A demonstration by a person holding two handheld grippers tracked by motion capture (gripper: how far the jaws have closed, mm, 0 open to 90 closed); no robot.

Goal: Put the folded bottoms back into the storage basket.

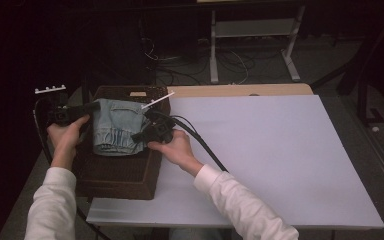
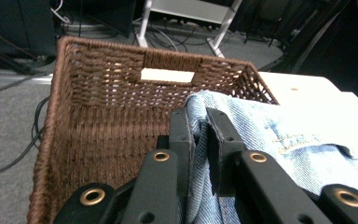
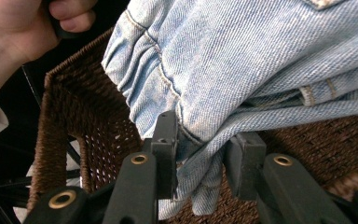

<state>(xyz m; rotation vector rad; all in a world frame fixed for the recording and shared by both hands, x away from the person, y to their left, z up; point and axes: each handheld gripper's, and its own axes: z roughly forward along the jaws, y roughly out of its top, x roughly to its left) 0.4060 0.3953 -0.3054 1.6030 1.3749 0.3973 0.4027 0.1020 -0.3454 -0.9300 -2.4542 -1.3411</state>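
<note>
We count one denim garment [image 1: 114, 129], one wicker basket [image 1: 120, 172], two grippers, left [image 1: 87, 107] and right [image 1: 142, 135], two hands, and one white board [image 1: 280, 155].

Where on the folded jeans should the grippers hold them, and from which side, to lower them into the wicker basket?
Hold the folded jeans at their two opposite ends, coming in level from each side, as now: the left gripper pinches one folded edge, the right gripper a bunched layer at the other. The bundle is thick and floppy, so gripping both ends probably keeps it from unfolding over the wicker basket.
</note>
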